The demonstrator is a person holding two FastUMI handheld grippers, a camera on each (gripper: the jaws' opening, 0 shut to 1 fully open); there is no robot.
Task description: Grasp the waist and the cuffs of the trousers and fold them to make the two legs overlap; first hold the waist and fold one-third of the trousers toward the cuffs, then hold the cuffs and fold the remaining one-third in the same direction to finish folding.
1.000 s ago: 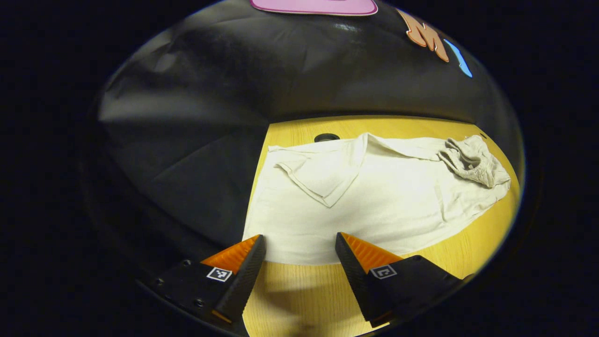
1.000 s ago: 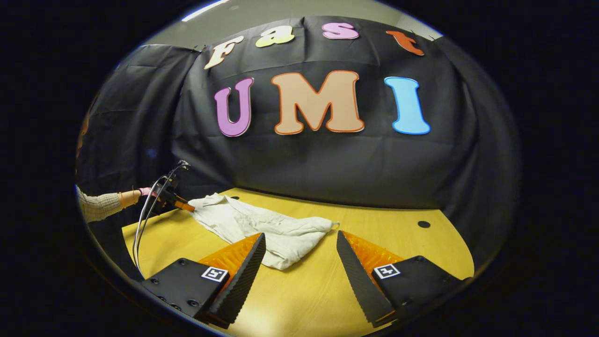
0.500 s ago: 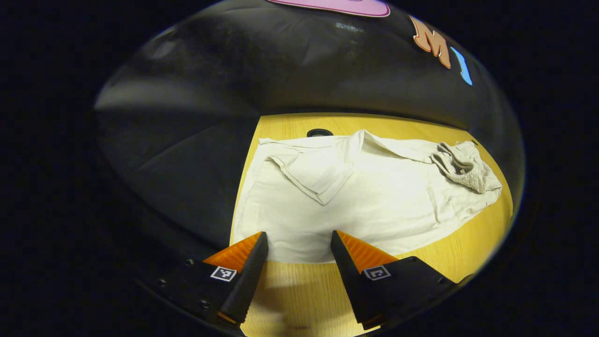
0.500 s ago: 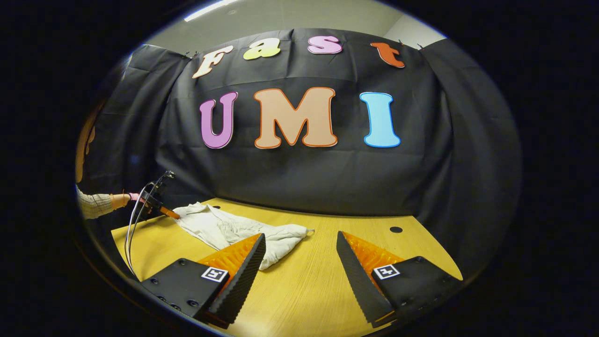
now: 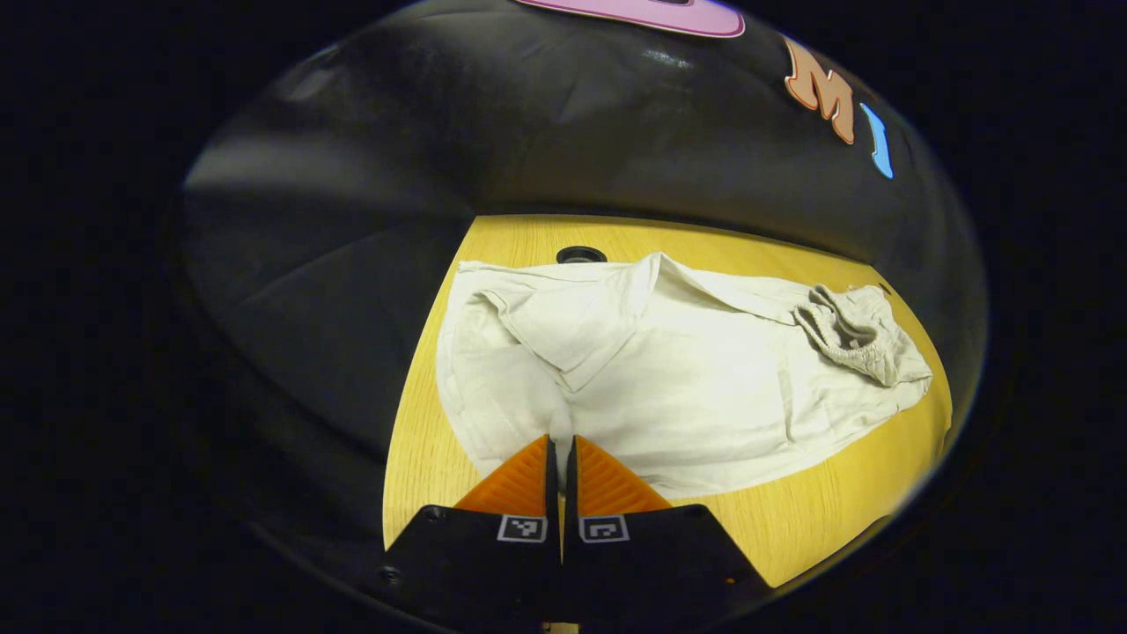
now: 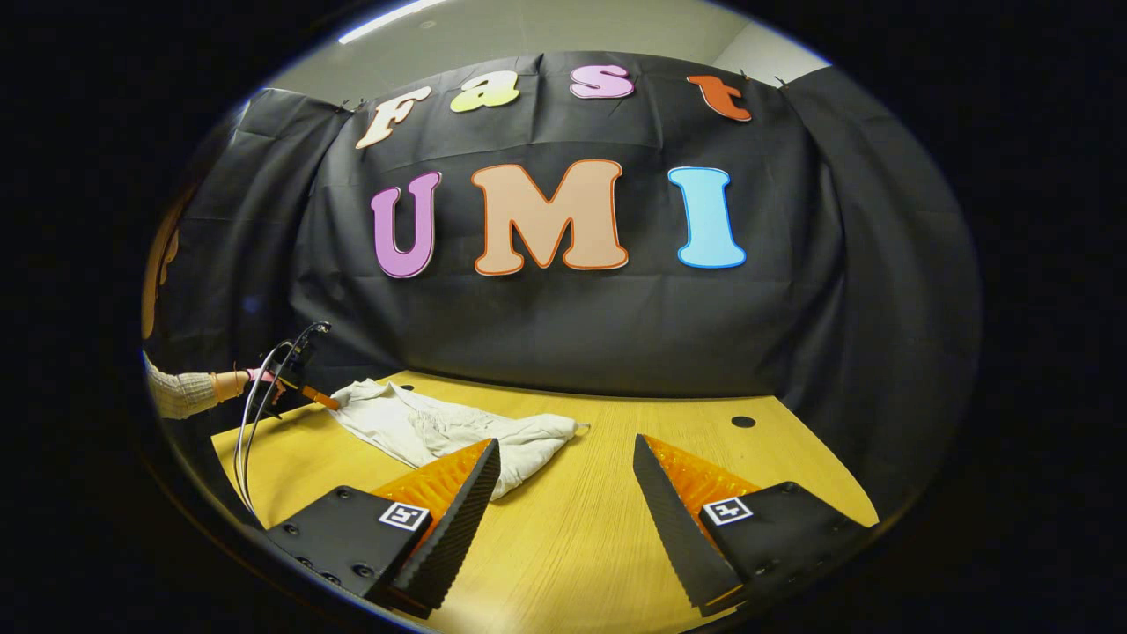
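Left gripper [image 5: 561, 449] pinched on the cuff end of the trousers [image 5: 704, 387]; right gripper [image 6: 563, 467] held wide open above the worktop [image 6: 581, 546].

Left gripper view: fingers closed together, a thin fold of pale cloth caught between both tips at the near hem. Trousers cream, soft, creased woven fabric, spread lengthwise across the yellow wood-grain worktop [image 5: 423, 458]; one triangular flap doubled over at left (edge crisp); ribbed, gathered waistband [image 5: 850, 330] bunched at far right. Round dark hole [image 5: 580, 255] in the worktop just beyond the cloth. Right gripper view: at far left a hand [image 6: 231, 384] in a knit sleeve [image 6: 176, 394] holds the left gripper [image 6: 327, 402] at the trousers' [image 6: 440, 431] end; cables [image 6: 260, 405] loop down from it. Right fingers spread apart, holding nothing, trousers' waist end near the left finger.
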